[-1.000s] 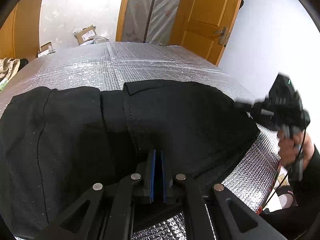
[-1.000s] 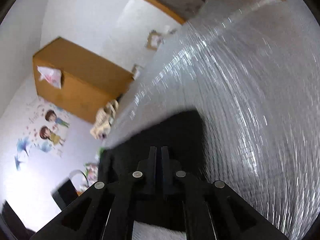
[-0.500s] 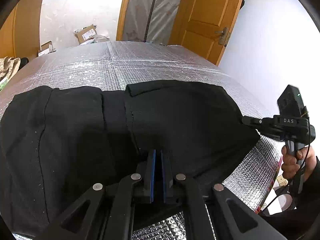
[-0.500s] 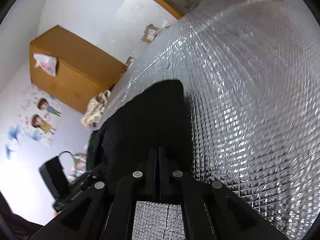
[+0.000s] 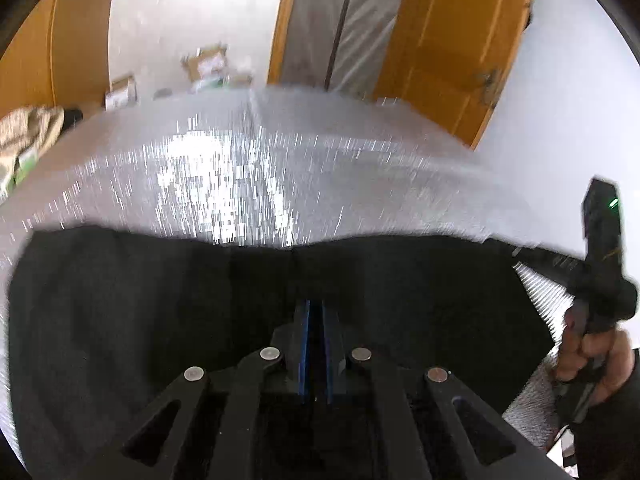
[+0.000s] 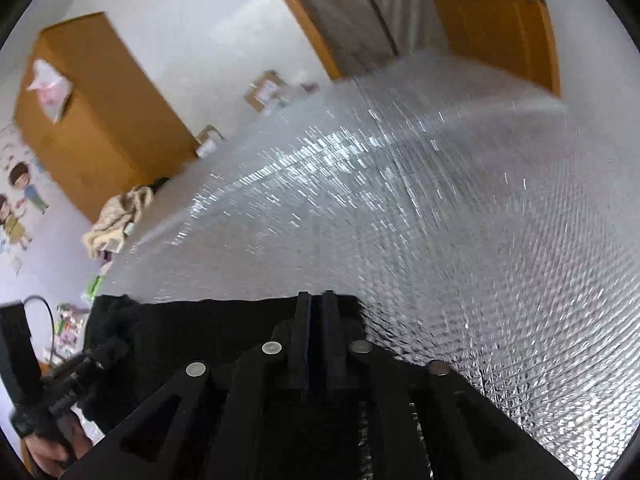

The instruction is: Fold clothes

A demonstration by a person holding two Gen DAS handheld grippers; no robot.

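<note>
Cloth [image 5: 160, 320], black, lies along the near edge of my silver quilted bench [image 5: 248, 152], and both grippers have it by that near edge. Going left to right in the left wrist view: a beige bundle [image 5: 28, 136] sits past the bench's far left corner, cardboard boxes [image 5: 204, 64] stand on the floor behind the far edge, then comes a grey curtain [image 5: 340, 24] and an orange door [image 5: 452, 40]. Below them the cloth spreads in a wide dark band from the left edge of the bench almost to the right one, its far hem running roughly straight across. My left gripper [image 5: 315, 308] sits at the middle of that band; its blue pads are drawn together to a thin slit and the cloth is pinched between them. At the right end of the band, my right gripper [image 5: 520, 254] reaches into the cloth's corner, with the hand [image 5: 592, 356] wrapped round its grip just off the bench's right edge.

From the right wrist view the order repeats: a wardrobe [image 6: 88, 120] and the beige bundle at left, the left gripper held low in the near left corner, the cloth stretching from it toward the middle. Here the right gripper's fingers are pressed fully together over the cloth's right-hand corner, having just closed that last bit, with the fabric caught between them. Bare silver bench fills everything to the right. Both views are blurred.
</note>
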